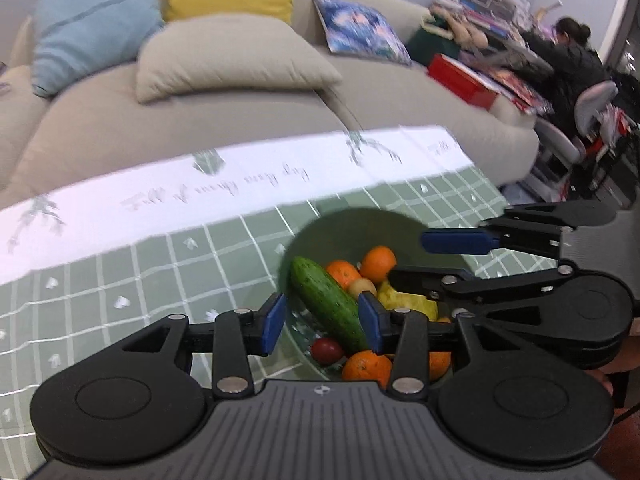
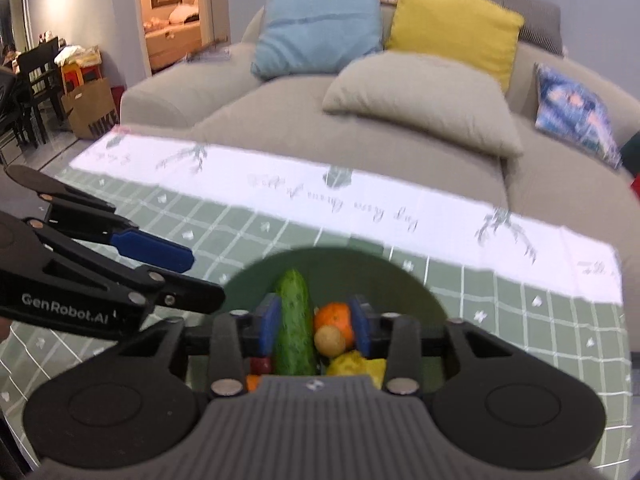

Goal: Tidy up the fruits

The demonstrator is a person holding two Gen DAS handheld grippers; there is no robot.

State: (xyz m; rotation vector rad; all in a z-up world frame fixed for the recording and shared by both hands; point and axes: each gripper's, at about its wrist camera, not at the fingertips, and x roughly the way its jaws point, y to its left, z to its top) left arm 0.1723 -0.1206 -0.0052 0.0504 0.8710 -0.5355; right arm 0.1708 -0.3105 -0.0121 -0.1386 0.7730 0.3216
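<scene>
While both grippers hover with fingers spread, the left gripper [image 1: 322, 322] and right gripper [image 2: 314, 326] frame the cucumber [image 1: 330, 304] lying in the green bowl [image 1: 320, 236] on the table [image 1: 120, 280].

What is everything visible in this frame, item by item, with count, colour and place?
bowl: one, dark green, on the table, holding the produce
cucumber: one, green, lying across the bowl
oranges: at least four, orange, in the bowl
red fruit: one, dark red, near edge of bowl beside cucumber
tan round fruit: one, beige, between cucumber and oranges
yellow fruit: one, bumpy yellow, right side of bowl
tablecloth: one, green grid with white border
sofa: one, beige, behind the table
cushions: blue, yellow, beige, patterned blue; on the sofa
seated person: one, dark clothing, far right
left gripper: blue fingers open over the bowl
right gripper: blue fingers open over the bowl
</scene>
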